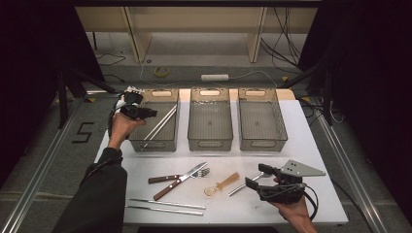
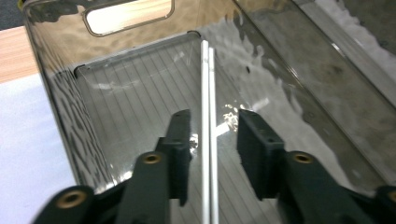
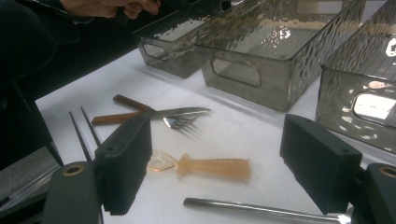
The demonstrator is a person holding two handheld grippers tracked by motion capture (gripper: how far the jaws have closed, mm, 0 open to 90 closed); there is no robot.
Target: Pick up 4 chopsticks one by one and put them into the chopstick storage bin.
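Note:
My left gripper (image 1: 150, 113) hangs over the left clear bin (image 1: 154, 145), pointing into it. In the left gripper view its jaws (image 2: 214, 123) stand apart on either side of a pair of metal chopsticks (image 2: 208, 93), with a gap on both sides. The chopsticks (image 1: 159, 127) lie slanted in that bin. My right gripper (image 1: 256, 175) is held low over the table's front right, wide open and holding nothing. Ahead of its jaws (image 3: 217, 130) lie an amber plastic spoon (image 3: 210, 166) and a metal utensil handle (image 3: 261, 211).
A wooden-handled knife (image 1: 180, 178) and fork (image 1: 167, 178) lie crossed at the front middle. A second chopstick pair (image 1: 165, 206) lies near the front edge. The middle bin (image 1: 210, 143) and right bin (image 1: 262, 144) hold nothing. Cables and a tape roll lie on the floor beyond.

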